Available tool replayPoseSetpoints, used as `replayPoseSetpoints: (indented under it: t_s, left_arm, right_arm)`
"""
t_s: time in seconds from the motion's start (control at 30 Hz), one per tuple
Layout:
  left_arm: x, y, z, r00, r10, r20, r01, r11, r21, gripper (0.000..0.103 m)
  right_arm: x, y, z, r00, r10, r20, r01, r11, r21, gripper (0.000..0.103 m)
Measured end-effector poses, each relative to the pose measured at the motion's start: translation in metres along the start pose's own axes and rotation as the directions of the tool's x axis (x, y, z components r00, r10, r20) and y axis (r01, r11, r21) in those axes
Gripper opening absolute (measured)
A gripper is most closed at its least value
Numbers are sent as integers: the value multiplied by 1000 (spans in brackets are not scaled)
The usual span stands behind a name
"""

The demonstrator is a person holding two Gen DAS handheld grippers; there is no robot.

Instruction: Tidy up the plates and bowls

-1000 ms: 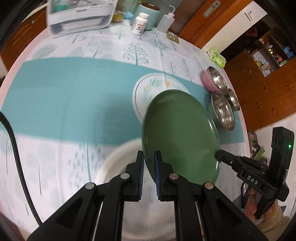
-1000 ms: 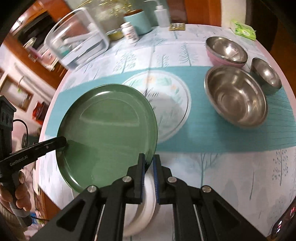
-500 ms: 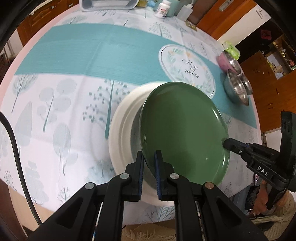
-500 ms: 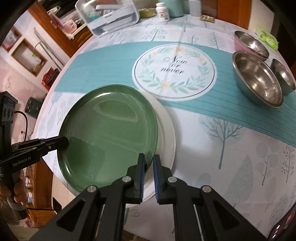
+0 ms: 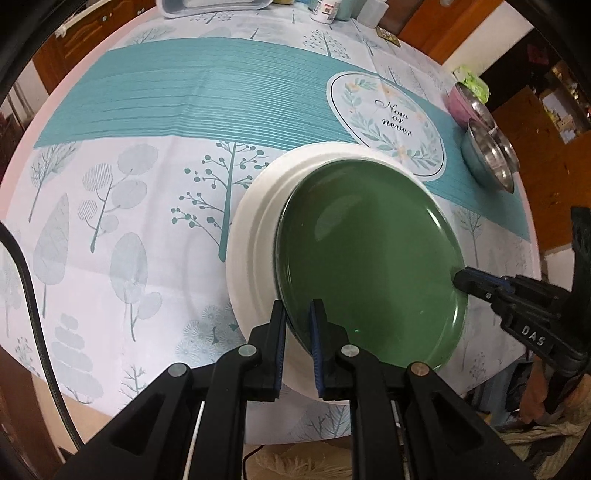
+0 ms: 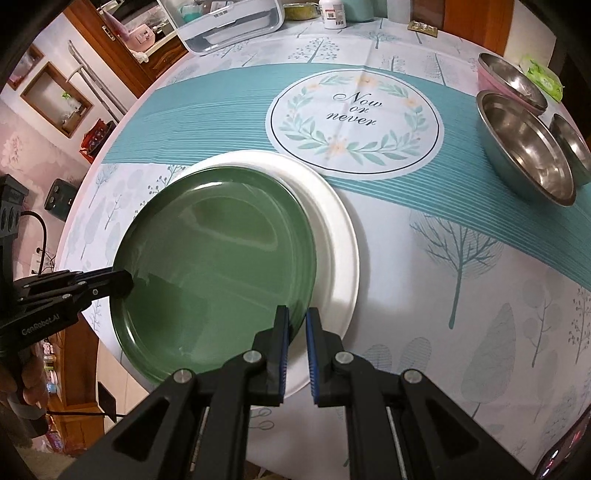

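Note:
A green plate (image 5: 369,258) is held by both grippers, each clamped on its rim at opposite sides, low over a larger white plate (image 5: 255,229) near the table's front edge. My left gripper (image 5: 298,314) is shut on the green plate's near rim. My right gripper (image 6: 296,317) is shut on the green plate (image 6: 214,262) too, with the white plate (image 6: 340,240) showing beyond it. The right gripper also shows in the left wrist view (image 5: 461,278), and the left gripper in the right wrist view (image 6: 123,282). I cannot tell whether the green plate touches the white one.
Three steel bowls stand at the right of the table: a large one (image 6: 524,151), a small one (image 6: 570,147) and one nested in a pink bowl (image 6: 509,79). A clear bin (image 6: 225,18) and bottles (image 6: 332,14) stand at the back. The round tablecloth (image 6: 354,114) has a printed wreath.
Both grippers have carried the green plate down and toward the near edge, from above the wreath print to just over the white plate. The bowls have not moved.

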State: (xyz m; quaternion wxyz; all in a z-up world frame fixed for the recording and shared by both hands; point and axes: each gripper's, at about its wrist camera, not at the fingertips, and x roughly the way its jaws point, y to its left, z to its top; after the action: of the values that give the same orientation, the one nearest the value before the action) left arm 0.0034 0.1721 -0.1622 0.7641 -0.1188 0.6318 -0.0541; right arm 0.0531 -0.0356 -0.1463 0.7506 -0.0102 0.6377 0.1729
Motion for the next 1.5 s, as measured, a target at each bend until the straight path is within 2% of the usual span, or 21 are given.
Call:
replayPoseSetpoints:
  t_s: [0.13,0.27,0.67,0.87,1.03,1.1,1.27,1.3,1.37,1.4,1.43,1.5]
  left_arm:
    - [8,-12,0,995,88,-39,-85,993,77,11]
    - [9,-21,-1,990,137,-27,-132,982,132,12]
    - [12,-15,6,992,125,-29,-121,987,104,14]
    - [9,-12,8,994,99,-41,-96,992,77,17]
    - [-2,-10,11,995,101,-14,-100,993,67,25]
    - [-9,-9,14,995,98,0,-97,994,57,26]
    - [-30,-10,25,993,103,50,-105,993,52,28]
    - [-34,-11,28,993,100,60,-104,993,51,30]
    - [-45,-16,34,992,93,87,-98,994,50,41]
    - [-49,-19,36,991,92,101,-97,994,50,51]
    - [-56,-24,39,988,87,125,-94,994,52,57]
    - [-67,-36,44,985,71,159,-82,994,67,59]
  right_arm:
    - [-3,5,-1,998,-50,36,51,998,-41,8]
    - [-3,1,1,999,-29,32,30,999,-26,8]
    - [3,6,-1,997,-46,69,51,996,-69,8]
    - [1,4,1,998,-38,41,40,998,-58,9]
    - [-9,0,2,998,-10,66,13,999,-46,19]
    - [-13,-3,3,997,-2,80,5,1000,-31,27]
    - [-20,-5,5,996,7,92,-5,1000,-21,28]
    - [-22,-5,5,995,8,96,-6,1000,-23,28]
    - [-28,-4,5,994,4,106,0,999,-34,28]
    - [-31,-4,5,994,5,110,-1,999,-36,28]
    - [-35,-4,6,993,11,114,-7,999,-36,28]
    - [-44,-6,6,992,25,124,-21,999,-35,28]
